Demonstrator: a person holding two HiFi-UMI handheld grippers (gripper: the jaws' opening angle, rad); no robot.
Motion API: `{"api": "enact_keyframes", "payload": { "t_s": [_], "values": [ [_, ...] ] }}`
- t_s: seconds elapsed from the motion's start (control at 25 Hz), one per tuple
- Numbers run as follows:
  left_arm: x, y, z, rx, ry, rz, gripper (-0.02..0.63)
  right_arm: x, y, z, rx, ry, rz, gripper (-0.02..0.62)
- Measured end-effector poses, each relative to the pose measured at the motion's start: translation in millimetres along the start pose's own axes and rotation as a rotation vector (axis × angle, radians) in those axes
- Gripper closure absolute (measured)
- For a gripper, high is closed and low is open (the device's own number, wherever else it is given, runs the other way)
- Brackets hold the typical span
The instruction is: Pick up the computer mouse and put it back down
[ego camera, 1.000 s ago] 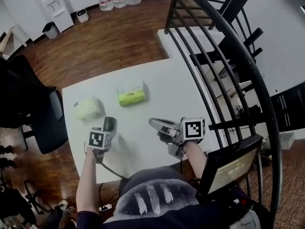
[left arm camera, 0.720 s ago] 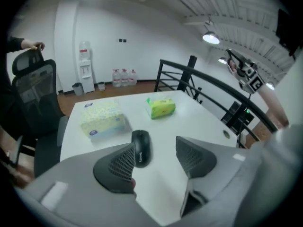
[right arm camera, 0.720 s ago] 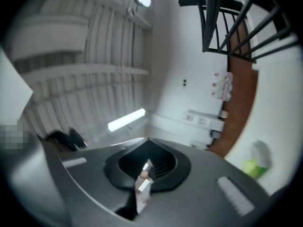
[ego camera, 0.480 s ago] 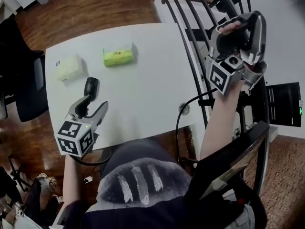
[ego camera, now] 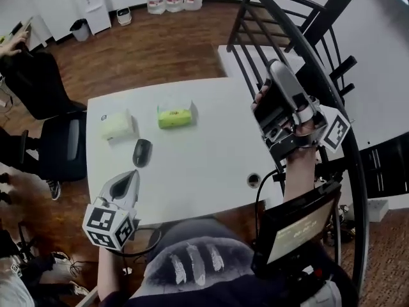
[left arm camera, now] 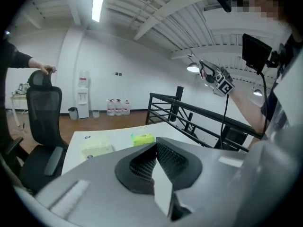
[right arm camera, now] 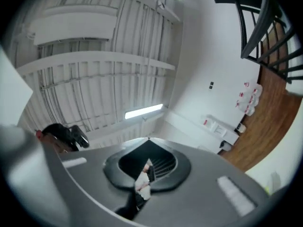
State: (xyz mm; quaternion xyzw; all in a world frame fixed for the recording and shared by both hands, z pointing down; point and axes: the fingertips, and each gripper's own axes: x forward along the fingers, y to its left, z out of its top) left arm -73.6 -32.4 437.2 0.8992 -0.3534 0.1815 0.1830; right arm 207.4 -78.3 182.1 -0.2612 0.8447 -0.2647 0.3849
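The black computer mouse lies on the white table, left of middle, with nothing touching it. My left gripper hovers above the table's near left edge, a short way back from the mouse and pointing toward it. Its jaws have just been closing and now meet with nothing between them. The mouse is hidden in the left gripper view. My right gripper is raised high over the table's right side, tilted upward, its jaws together and empty.
A pale tissue pack and a green pack lie beyond the mouse. A cable hole sits near the front right edge. A black railing curves along the right, and an office chair stands to the left.
Both grippers have risen off the table. The left one has pulled back from the mouse and its open jaws have shut. The right one has swung up to the right.
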Motion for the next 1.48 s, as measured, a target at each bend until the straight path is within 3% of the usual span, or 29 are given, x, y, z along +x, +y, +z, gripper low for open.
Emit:
{"api": "enact_keyframes", "payload": {
  "t_s": [0.28,0.44,0.72,1.04,1.24,1.48],
  "values": [
    [-37,-36,-1,-0.109,-0.050,0.002,0.591,-50,-36,-78,0.002,0.292,-0.230,0.592],
    [-69,-43,4,-0.198,-0.123,0.021,0.591,-80,-48,-132,0.035,0.417,-0.238,0.592],
    [-101,-33,-7,-0.164,-0.098,0.066,0.591,-103,-39,-226,0.081,0.609,-0.248,0.591],
    [-94,10,-22,-0.080,-0.024,0.042,0.591,-113,-47,-362,0.053,0.990,-0.286,0.592],
    [-96,37,-39,-0.070,-0.009,0.008,0.591,-90,-40,-412,0.082,1.046,-0.261,0.591],
    [-94,69,-65,-0.069,0.038,-0.034,0.591,-67,-42,-442,0.085,1.014,-0.287,0.592]
  ]
}}
